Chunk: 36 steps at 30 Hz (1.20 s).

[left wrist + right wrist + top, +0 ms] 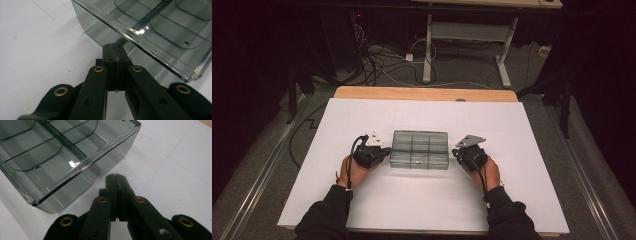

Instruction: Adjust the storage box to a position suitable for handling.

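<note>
Nearest the viewer, the person's forearms in dark sleeves (pixel 329 215) are coming in over the near edge of the desk (pixel 422 93), which is lying under a white paper sheet (pixel 412 200). The left tongs (pixel 384 152) are sitting just beside the left short end of the clear, smoke-grey, rectangular plastic compartment box (pixel 419 149); the right tongs (pixel 456 153) are sitting just beside its right short end. In the left gripper view the left tongs (pixel 115 47) are standing with the jaws pressed together, gripping nothing, the tips near the box wall (pixel 105 32). In the right gripper view the right tongs (pixel 115 176) are likewise closed on nothing, the tips apart from the box corner (pixel 82 178).

The step in hand is judged to be approaching the box from both ends in order to take hold of it. To be doing this well, both tongs should be opening before meeting the plastic, each then straddling the thin rim of an end wall squarely, with both sides closing evenly so that the smooth, light box is not skidding on the paper or tilting.

The box is lying flat near the middle of the sheet, its hinged or fitted lid appearing shut, its long axis running left to right across the desk, its dividers showing through the top. Beyond the desk, cables (pixel 377 62) are trailing over the floor beneath a second table's white legs (pixel 428 47).
</note>
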Available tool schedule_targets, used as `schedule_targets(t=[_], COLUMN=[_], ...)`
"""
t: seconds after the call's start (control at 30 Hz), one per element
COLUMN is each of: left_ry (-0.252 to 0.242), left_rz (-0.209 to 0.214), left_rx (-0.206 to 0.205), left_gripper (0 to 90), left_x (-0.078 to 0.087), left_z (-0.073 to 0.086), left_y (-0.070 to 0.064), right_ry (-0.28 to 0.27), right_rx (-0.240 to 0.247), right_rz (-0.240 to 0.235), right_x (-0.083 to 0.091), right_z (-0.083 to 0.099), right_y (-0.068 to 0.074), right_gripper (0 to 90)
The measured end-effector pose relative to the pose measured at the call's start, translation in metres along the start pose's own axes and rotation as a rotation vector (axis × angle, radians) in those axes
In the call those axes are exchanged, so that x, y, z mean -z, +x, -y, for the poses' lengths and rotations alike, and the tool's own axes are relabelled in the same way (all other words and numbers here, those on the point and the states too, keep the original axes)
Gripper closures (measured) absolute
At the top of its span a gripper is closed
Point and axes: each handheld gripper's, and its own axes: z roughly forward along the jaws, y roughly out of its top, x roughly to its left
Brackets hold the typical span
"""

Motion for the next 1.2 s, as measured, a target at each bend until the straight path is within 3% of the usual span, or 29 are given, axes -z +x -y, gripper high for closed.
schedule_targets(t=[0.2,0.23,0.33,0.5,0.73,0.97,1.2], left_ry=[0.002,0.011,0.017,0.029,0.039,0.029,0.035], left_rz=[0.014,0.006,0.01,-0.001,0.0,0.003,-0.011], left_rx=[0.004,0.002,0.005,-0.034,-0.052,-0.05,-0.072], left_gripper=[86.9,87.0,87.0,87.0,87.1,86.9,86.5], left_x=[-0.003,-0.004,-0.006,-0.006,-0.002,-0.002,-0.002], left_z=[-0.002,-0.003,-0.003,-0.006,-0.004,-0.003,-0.004], left_y=[-0.003,-0.005,-0.006,-0.016,-0.022,-0.021,-0.022], right_ry=[0.02,0.027,0.025,0.037,0.041,0.041,0.04], right_rx=[0.007,0.014,0.001,0.004,0.018,0.02,0.03], right_rz=[-0.025,-0.005,-0.003,0.01,0.02,0.015,0.017], right_x=[-0.005,-0.005,-0.004,0.001,0.004,0.004,0.004], right_z=[0.0,0.0,0.002,0.005,0.007,0.007,0.007], right_y=[0.005,0.007,0.006,0.006,0.006,0.006,0.005], right_gripper=[90.0,90.0,90.0,90.0,90.0,90.0,87.3])
